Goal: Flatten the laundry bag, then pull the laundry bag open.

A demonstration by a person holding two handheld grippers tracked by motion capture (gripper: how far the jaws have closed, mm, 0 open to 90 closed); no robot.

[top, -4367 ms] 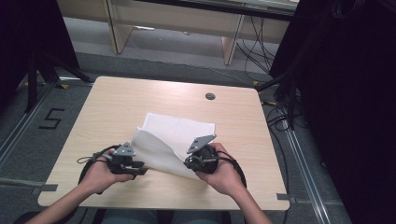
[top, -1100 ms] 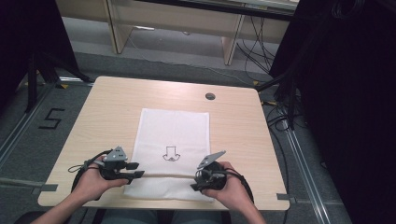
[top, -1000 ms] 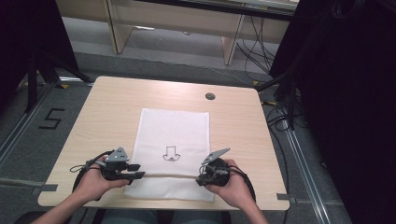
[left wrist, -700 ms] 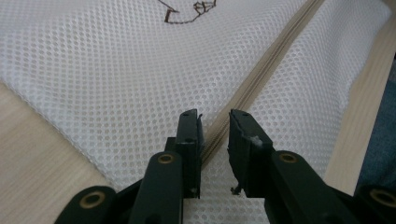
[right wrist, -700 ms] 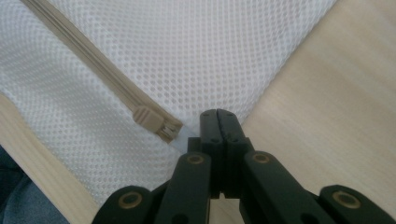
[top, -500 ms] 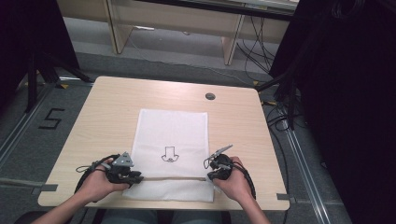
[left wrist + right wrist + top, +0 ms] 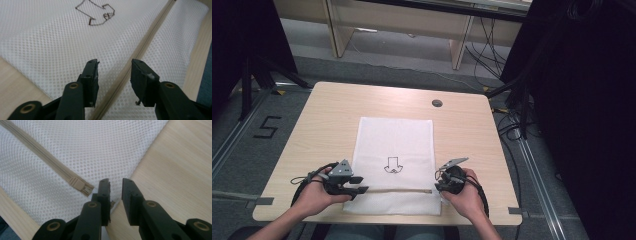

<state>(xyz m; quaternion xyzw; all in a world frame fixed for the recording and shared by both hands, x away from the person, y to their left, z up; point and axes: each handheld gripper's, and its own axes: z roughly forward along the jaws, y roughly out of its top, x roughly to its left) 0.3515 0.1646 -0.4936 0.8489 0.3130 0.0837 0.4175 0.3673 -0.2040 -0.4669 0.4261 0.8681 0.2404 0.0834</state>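
Observation:
A white mesh bag (image 7: pixel 394 145) lies flat on the wooden table (image 7: pixel 332 110), with a drawn arrow (image 7: pixel 392 165) in its middle and a beige zipper (image 7: pixel 397 190) running across near its front edge. My left gripper (image 7: pixel 361 184) sits at the bag's left edge by the zipper. Its jaws have just been opening and stand apart over the zipper (image 7: pixel 147 42) with nothing pinched; left gripper (image 7: pixel 114 65). My right gripper (image 7: pixel 438 186) is at the bag's right edge by the zipper's end (image 7: pixel 77 183). Its jaws have just been opening too, a narrow gap at the mesh edge; right gripper (image 7: pixel 116 182).
A round cable hole (image 7: pixel 437 103) sits at the table's back right. The front edge of the table runs just below both hands. On the floor at the left is a marked "5" (image 7: pixel 266 128); cables (image 7: pixel 512 125) lie to the right.
The bag, held up and folded between the grippers earlier, now lies flat. Both hands have drawn back to its front corners, and both pairs of jaws have let go of the mesh.

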